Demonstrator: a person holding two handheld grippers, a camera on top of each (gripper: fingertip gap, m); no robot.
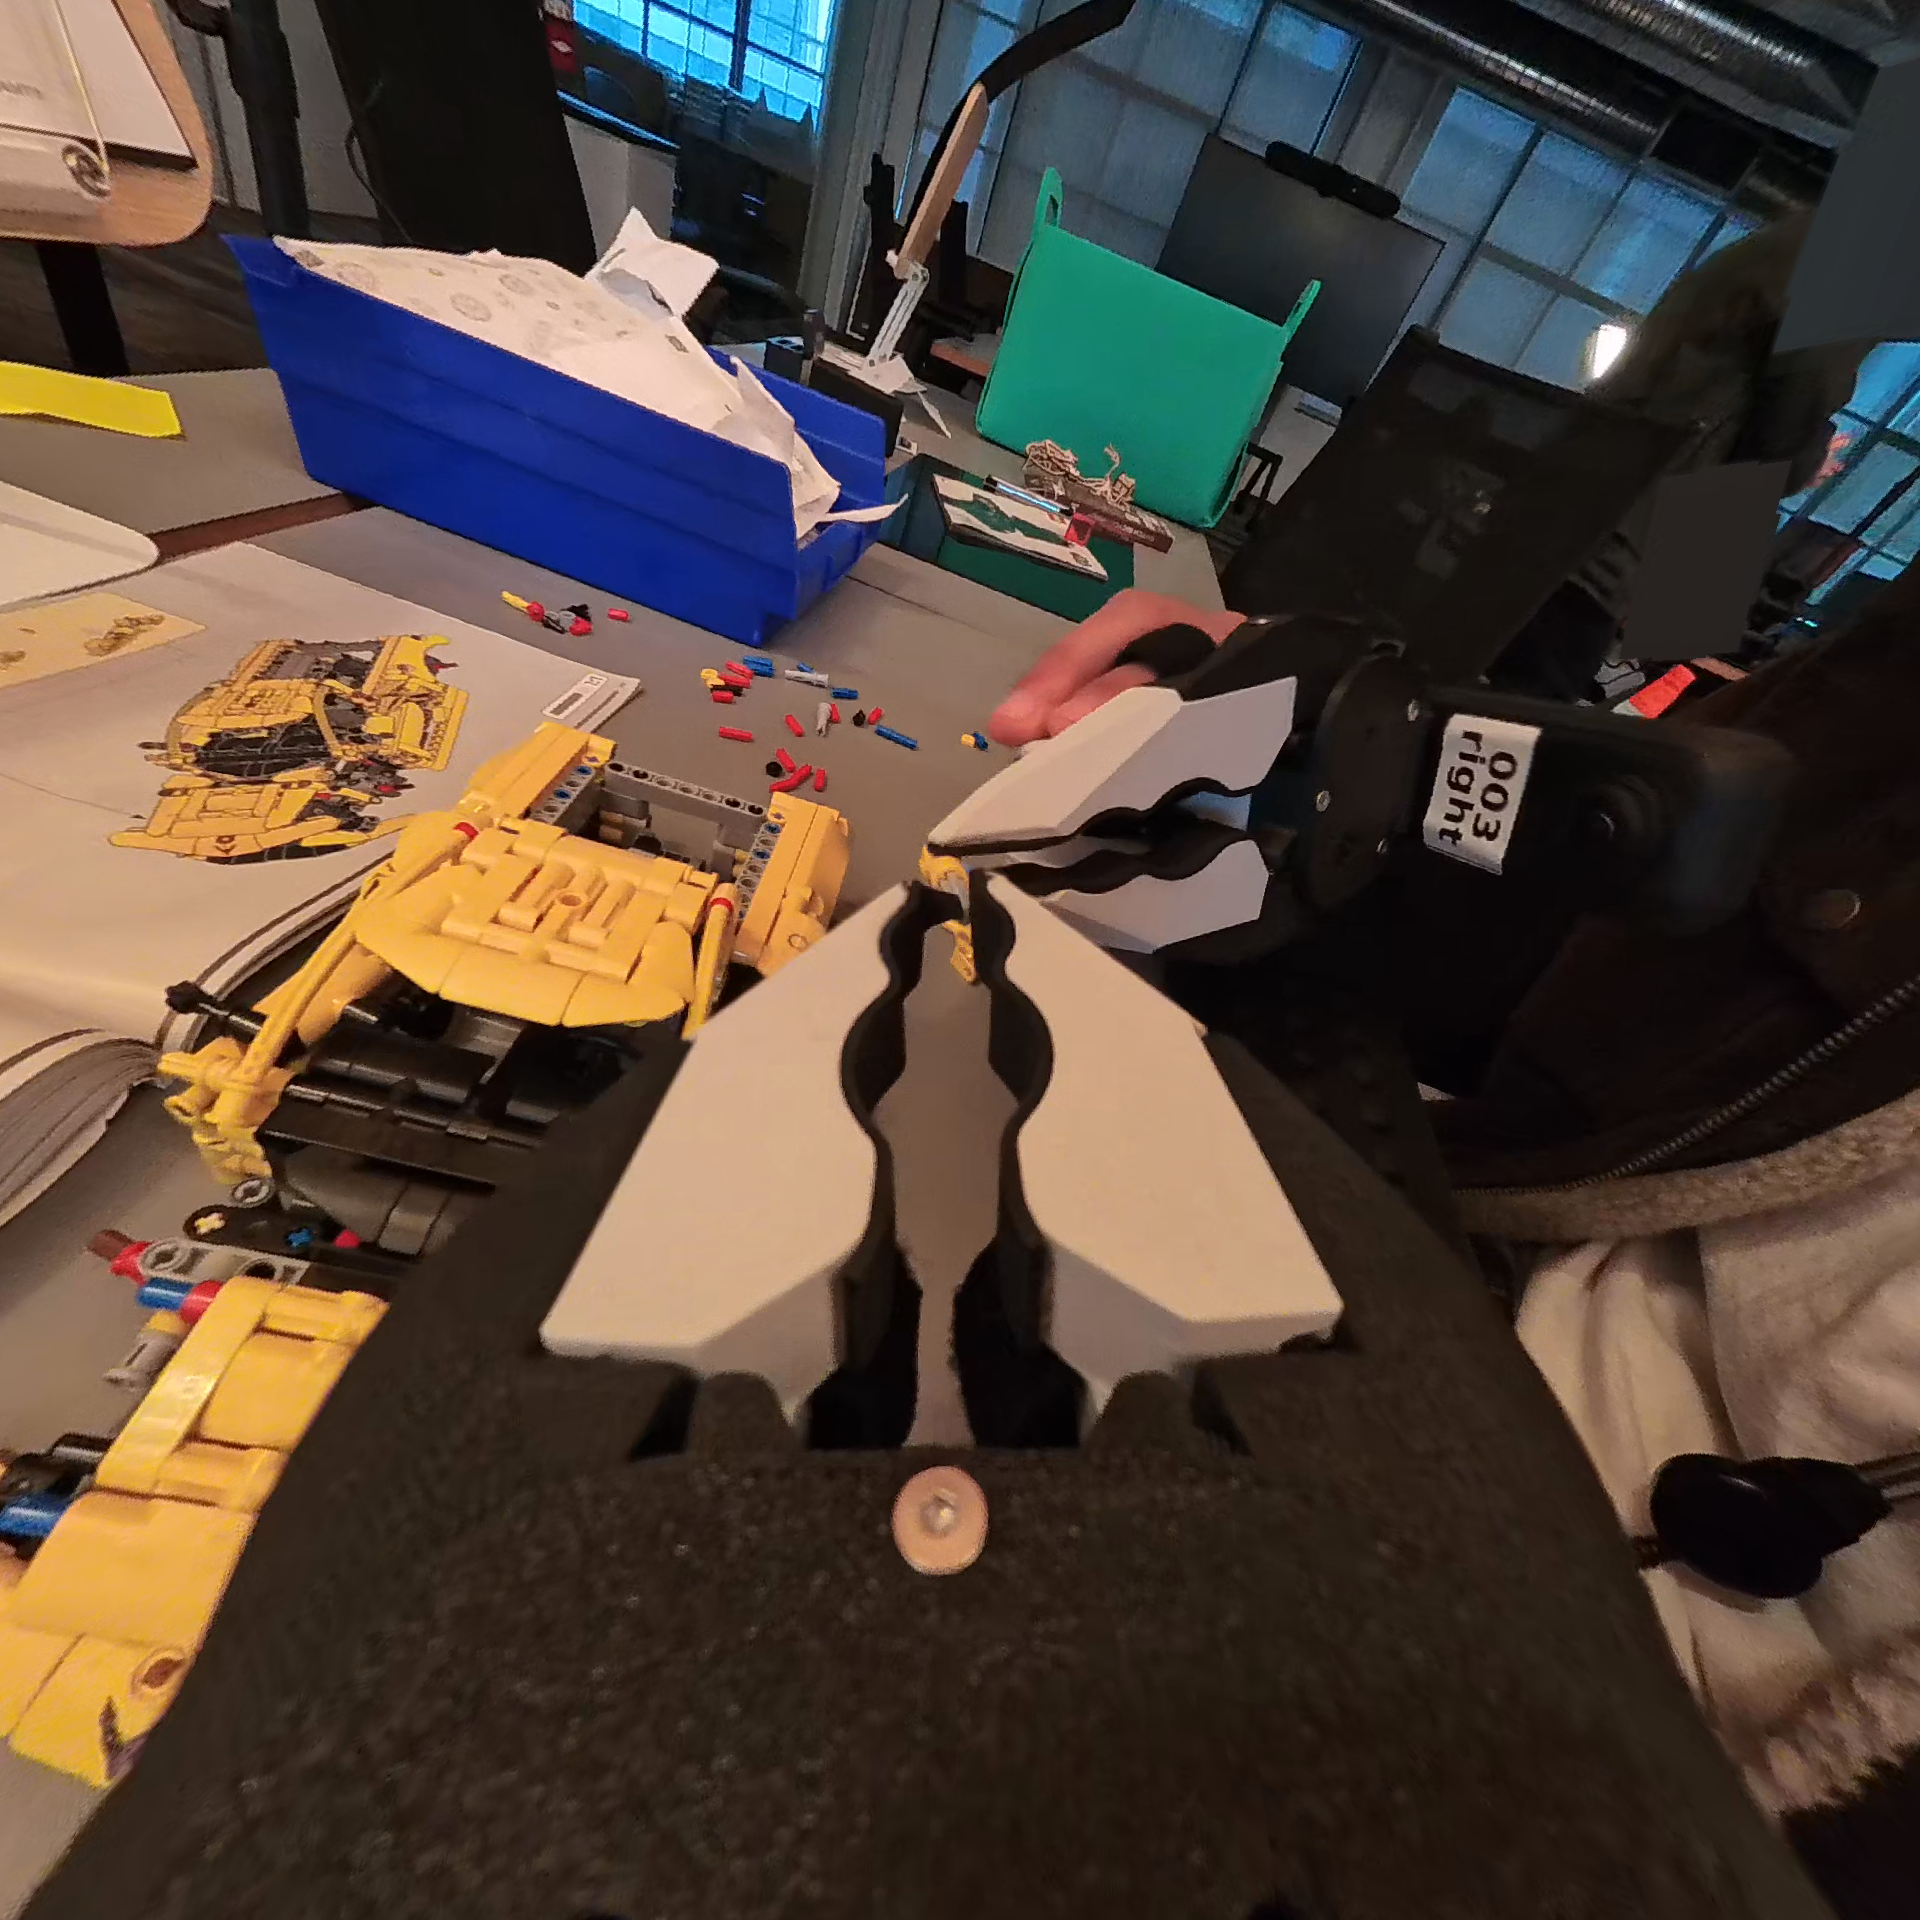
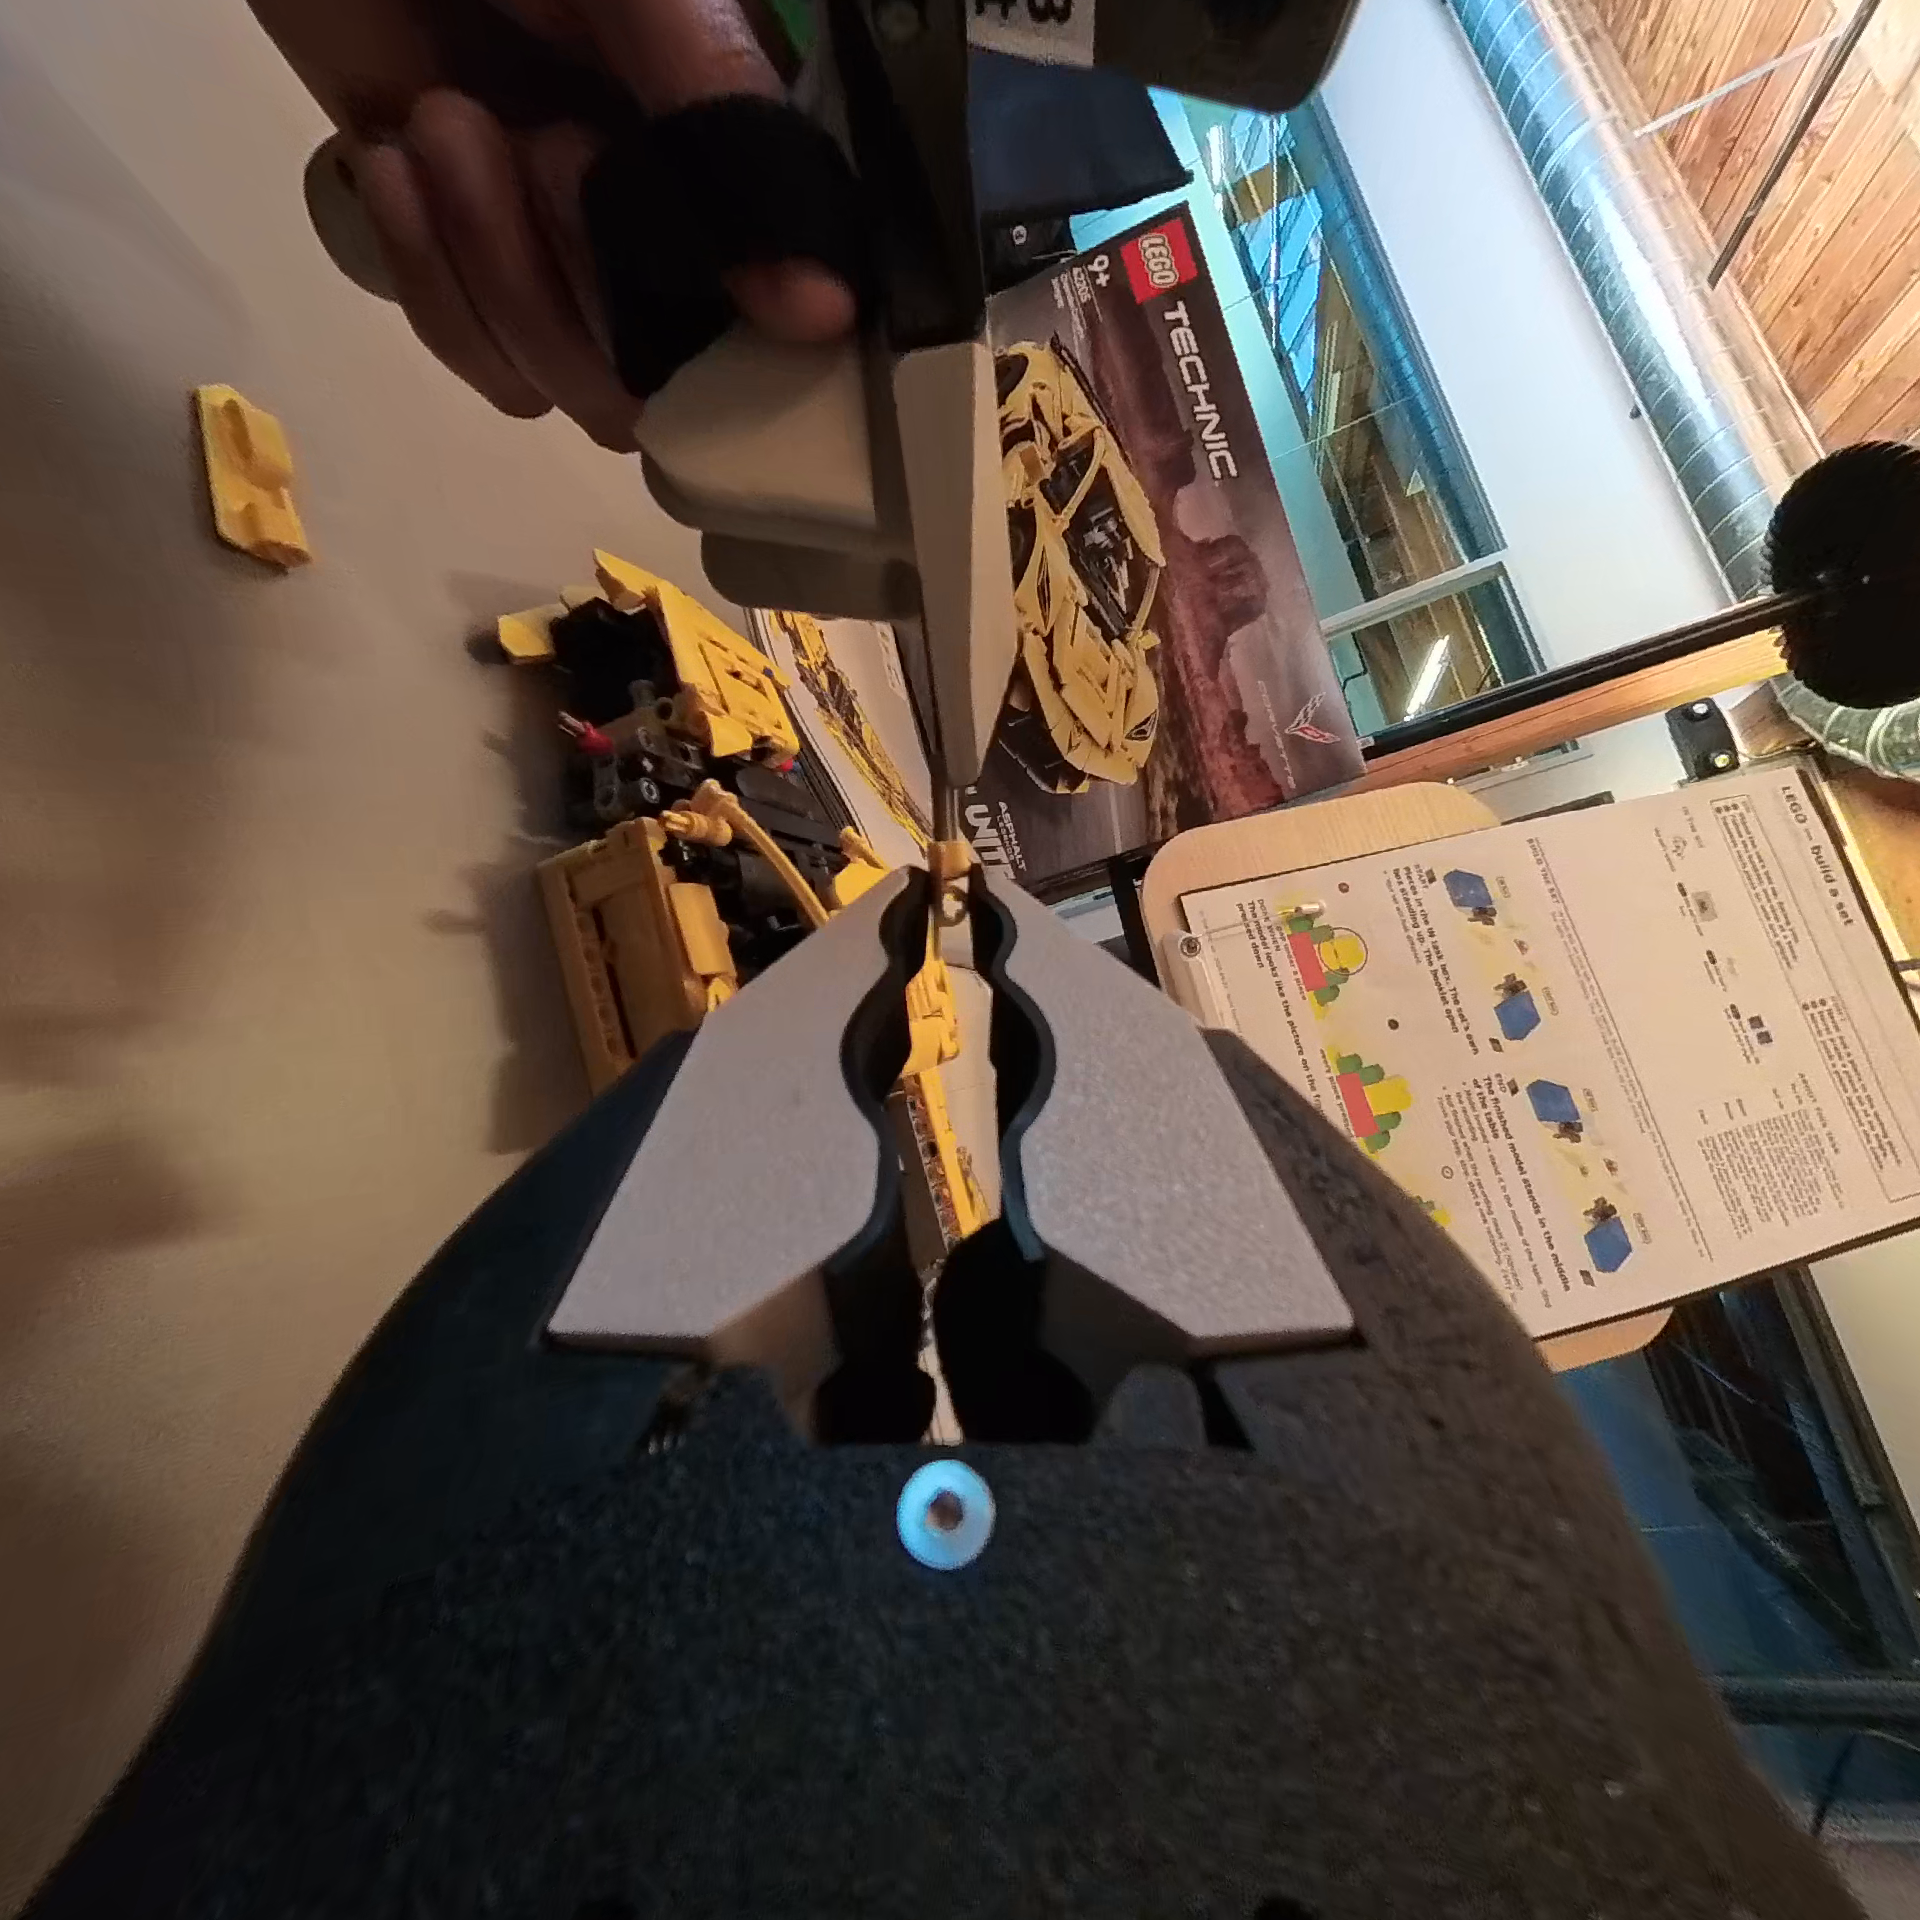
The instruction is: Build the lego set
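Grey worktop [image 1: 914, 623] in a windowed workshop, strewn with set parts. Held above it, just beside the half-built yellow car [image 1: 582, 914]: a small yellow piece [image 1: 961, 925], pinched at the very tips of the left gripper [image 1: 948, 899], fingers nearly shut around it. Met from the side by the right gripper [image 1: 951, 847], fingers likewise closed on the same piece. Looked light and stiff, hard plastic, thin enough to twist or pop free under a skewed squeeze; probably best gripped across its flat faces, close to the joint, with gentle pressure. Lay beyond the car: loose red, blue and black pins [image 1: 800, 727], well apart from both grippers. Spread under the car's nose: the open instruction booklet [image 1: 125, 831]. Stood farther back: a blue bin [image 1: 540, 447] stuffed with paper bags.
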